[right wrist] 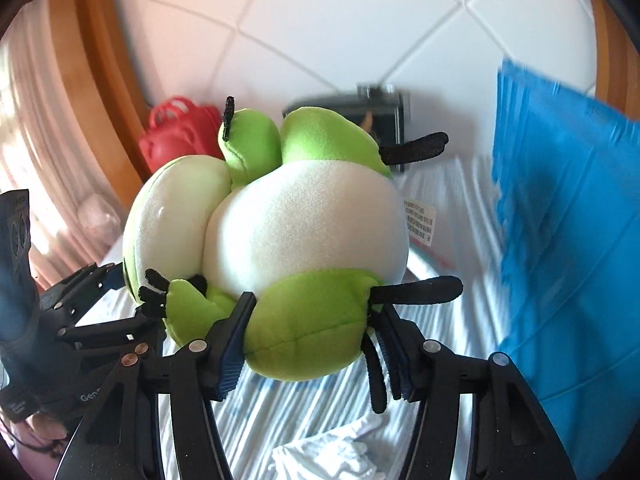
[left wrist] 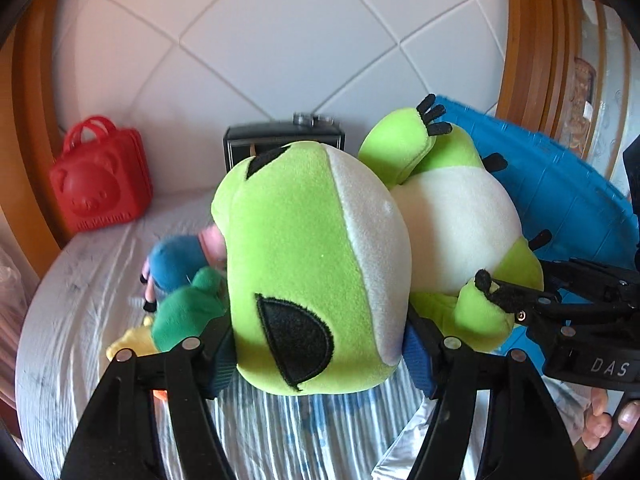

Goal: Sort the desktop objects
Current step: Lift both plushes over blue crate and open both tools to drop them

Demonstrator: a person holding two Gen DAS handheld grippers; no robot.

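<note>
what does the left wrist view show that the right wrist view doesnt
Only the left wrist view shows the frog plush's head with its black eye patches, clamped by the left gripper, and the small blue, green and yellow toys lying on the white cloth.

Only the right wrist view shows the plush's printed tag, a crumpled white wrapper, and the right gripper squeezing a green leg.

Both show the plush held by both grippers, the red bag, the dark box and the blue bin.

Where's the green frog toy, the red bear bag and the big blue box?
green frog toy [left wrist: 296, 256], left wrist view, on its head.
red bear bag [left wrist: 100, 184], left wrist view, on its front.
blue box [right wrist: 560, 216], right wrist view, on its side.
</note>
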